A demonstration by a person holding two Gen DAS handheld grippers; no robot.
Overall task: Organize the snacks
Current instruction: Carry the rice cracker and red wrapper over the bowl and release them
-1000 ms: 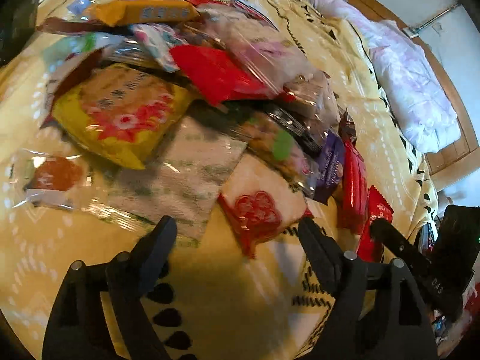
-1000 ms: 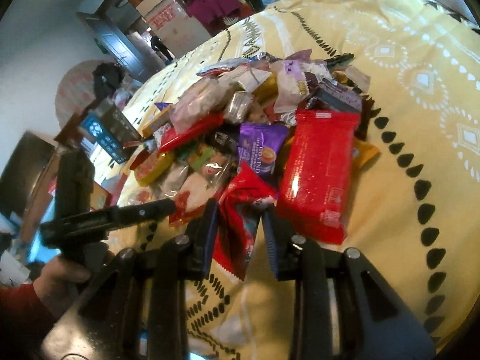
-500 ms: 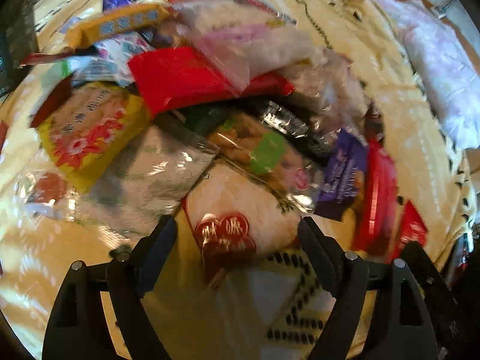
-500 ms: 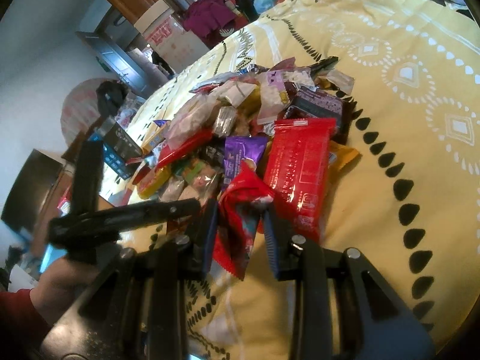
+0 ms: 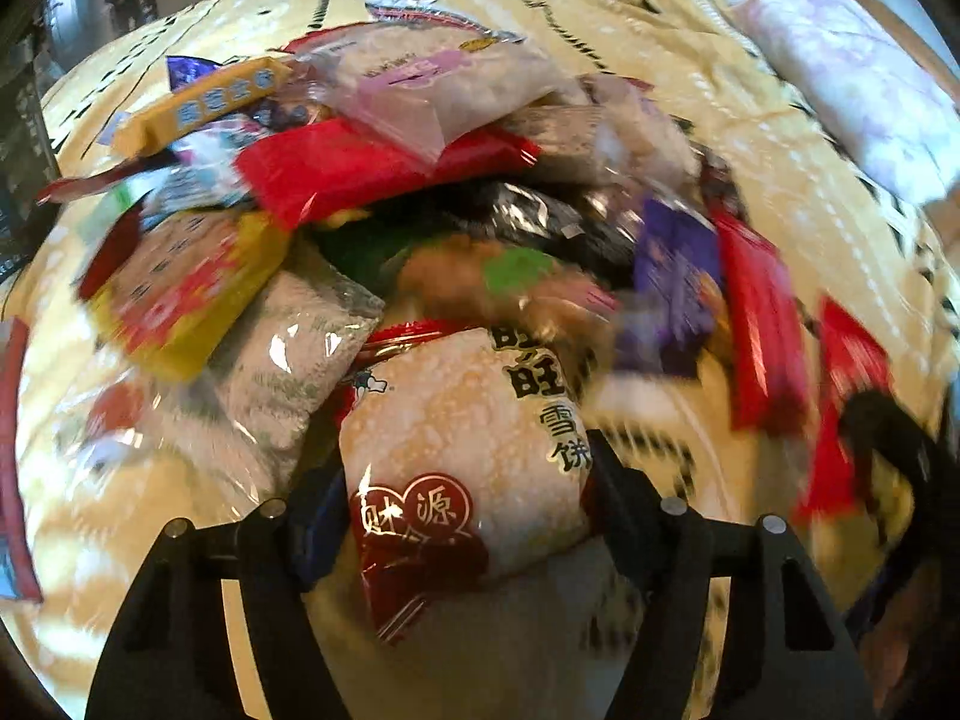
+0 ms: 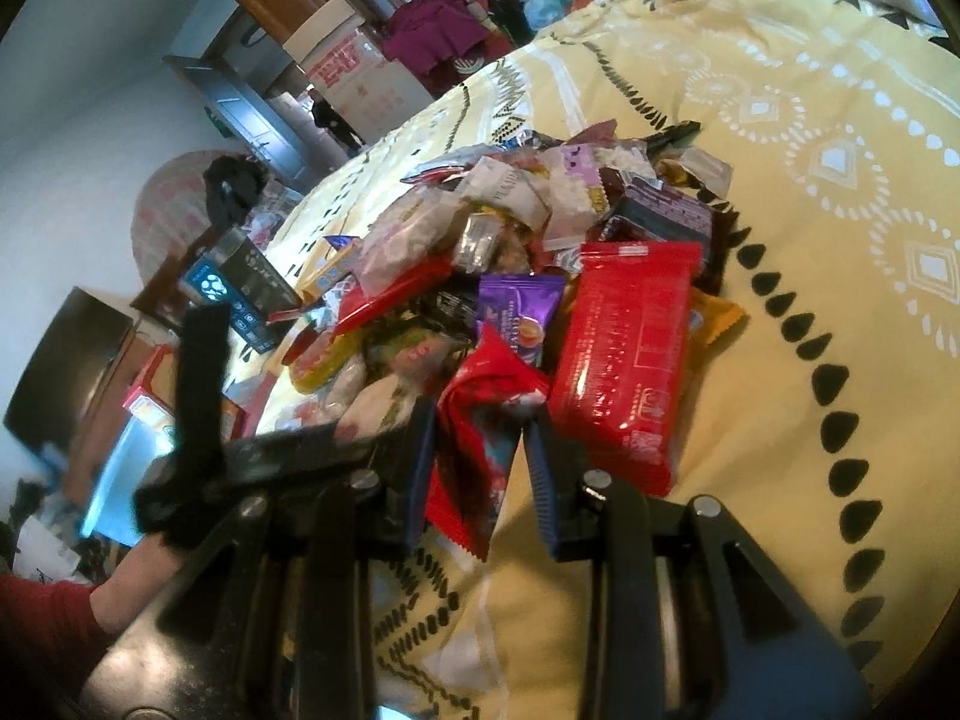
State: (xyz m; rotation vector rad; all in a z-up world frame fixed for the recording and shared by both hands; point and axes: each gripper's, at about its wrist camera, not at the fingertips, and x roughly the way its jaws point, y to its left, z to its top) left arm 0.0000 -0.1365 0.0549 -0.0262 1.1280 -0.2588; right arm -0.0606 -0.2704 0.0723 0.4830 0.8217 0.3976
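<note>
A heap of wrapped snacks (image 5: 420, 180) lies on a yellow patterned bedspread (image 6: 810, 150). My left gripper (image 5: 462, 498) is open, its jaws on either side of a white rice cracker packet (image 5: 462, 432) with a red heart label at the near edge of the heap. My right gripper (image 6: 480, 468) is shut on a small red snack packet (image 6: 480, 420) and holds it just in front of the heap, next to a big red packet (image 6: 624, 360) and a purple packet (image 6: 519, 312). The left gripper's body shows in the right wrist view (image 6: 240, 450).
A yellow packet (image 5: 180, 300), a clear grey-white packet (image 5: 288, 372) and a red bar (image 5: 762, 324) lie around the cracker packet. A white pink-printed quilt (image 5: 840, 72) lies at the far right. Boxes, clothes and furniture (image 6: 360, 72) stand beyond the bed.
My left gripper has moved forward into the heap until the rice cracker packet sits between its open jaws. My right gripper still holds the small red packet, nearly still.
</note>
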